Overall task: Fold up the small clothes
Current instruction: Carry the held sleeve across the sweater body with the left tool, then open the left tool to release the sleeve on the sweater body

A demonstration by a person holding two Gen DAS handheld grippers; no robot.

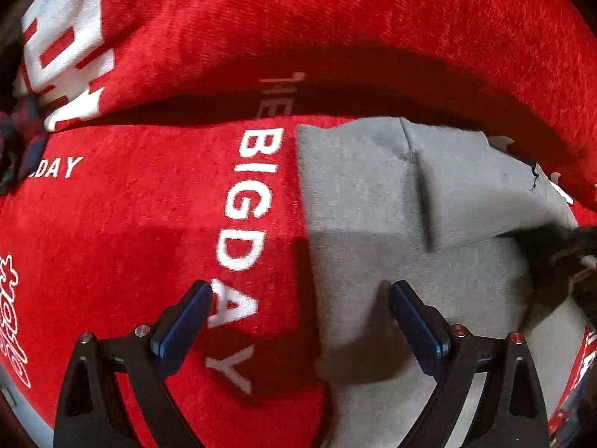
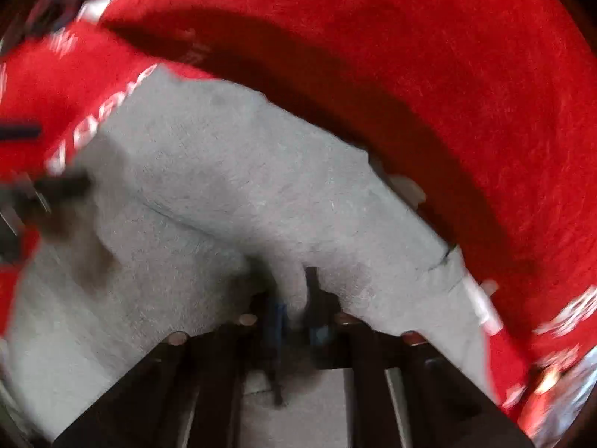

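A small grey garment (image 1: 377, 201) lies on a red cloth with white "BIG DAY" lettering (image 1: 250, 201). One flap of it is folded over at the right (image 1: 470, 186). My left gripper (image 1: 300, 291) is open and empty, just above the garment's left edge, one finger over the red cloth, the other over the grey fabric. In the blurred right wrist view, my right gripper (image 2: 296, 310) is shut on a pinched fold of the grey garment (image 2: 242, 171). The right gripper also shows as a dark shape in the left wrist view (image 1: 559, 261), at the garment's right side.
The red cloth (image 2: 447, 74) rises in a big fold behind the garment, with a dark shadow under it. A large white print (image 1: 67, 41) is on the cloth at the far left. A dark patterned thing (image 1: 18, 142) sits at the left edge.
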